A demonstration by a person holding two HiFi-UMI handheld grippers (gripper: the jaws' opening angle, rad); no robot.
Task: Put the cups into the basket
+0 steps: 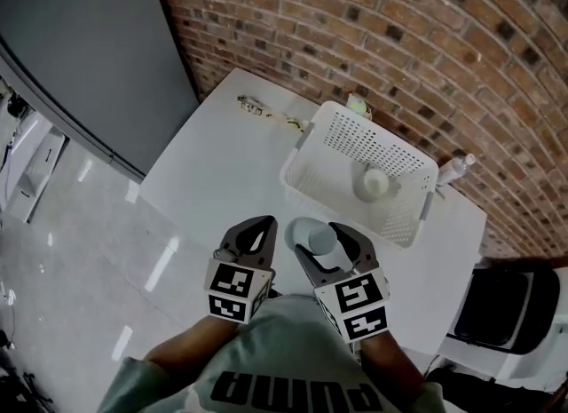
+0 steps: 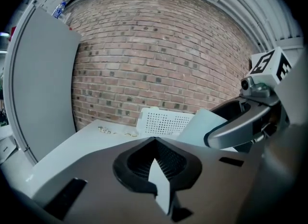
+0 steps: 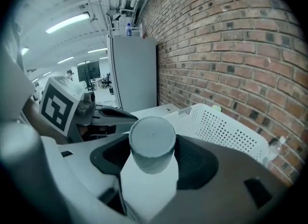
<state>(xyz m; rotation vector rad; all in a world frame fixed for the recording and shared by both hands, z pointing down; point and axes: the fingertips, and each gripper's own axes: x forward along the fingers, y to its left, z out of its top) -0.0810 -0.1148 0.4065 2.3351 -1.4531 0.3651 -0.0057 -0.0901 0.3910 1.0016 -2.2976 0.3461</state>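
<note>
My right gripper (image 1: 319, 241) is shut on a pale blue-grey cup (image 1: 312, 235), held bottom-up (image 3: 152, 141) between both jaws over the table's near edge. The white perforated basket (image 1: 324, 185) stands just beyond it on the white table (image 1: 222, 171). One cream cup (image 1: 374, 182) lies inside the basket. My left gripper (image 1: 264, 222) hovers beside the right one, to its left, shut with nothing in it; its tips meet (image 2: 154, 140). From the left gripper view the held cup (image 2: 204, 124) and the basket (image 2: 163, 122) show ahead to the right.
A brick wall (image 1: 399, 38) runs behind the table. Small scraps (image 1: 257, 107) lie at the table's far left, a greenish object (image 1: 358, 103) sits behind the basket, and a plastic bottle (image 1: 457, 169) lies at its right. A grey cabinet (image 1: 89, 47) stands to the left.
</note>
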